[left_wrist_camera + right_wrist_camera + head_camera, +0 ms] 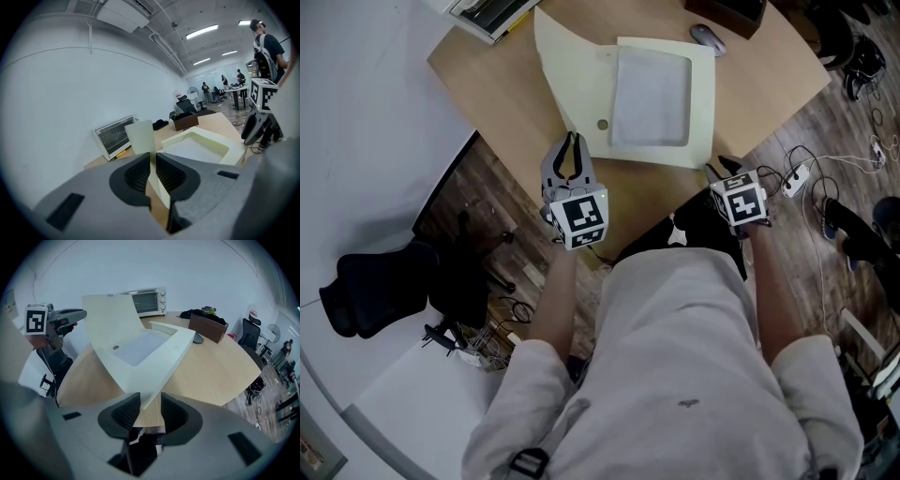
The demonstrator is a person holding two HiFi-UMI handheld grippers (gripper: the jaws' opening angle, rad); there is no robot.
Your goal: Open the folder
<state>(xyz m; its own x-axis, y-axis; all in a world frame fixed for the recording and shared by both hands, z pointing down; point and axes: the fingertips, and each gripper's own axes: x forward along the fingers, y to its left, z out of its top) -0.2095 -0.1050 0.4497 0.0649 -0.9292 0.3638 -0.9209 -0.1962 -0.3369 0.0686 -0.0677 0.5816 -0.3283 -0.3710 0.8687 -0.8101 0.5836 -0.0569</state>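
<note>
Nearest us, at the front edge of the worktop, our right hand-held gripper stands released. Its jaws are apart around the near right corner of the cream folder, and the pads do not press it. To the left, our left hand-held gripper is clenched on the near tip of the folder's cover, with the thin sheet pinched between its pads. The cover stands lifted and leans out to the left. The folder's tray lies flat on the worktop with a pale sheet inside. Beyond the folder we see a computer mouse and a brown box. A toaster oven sits at the far edge.
</note>
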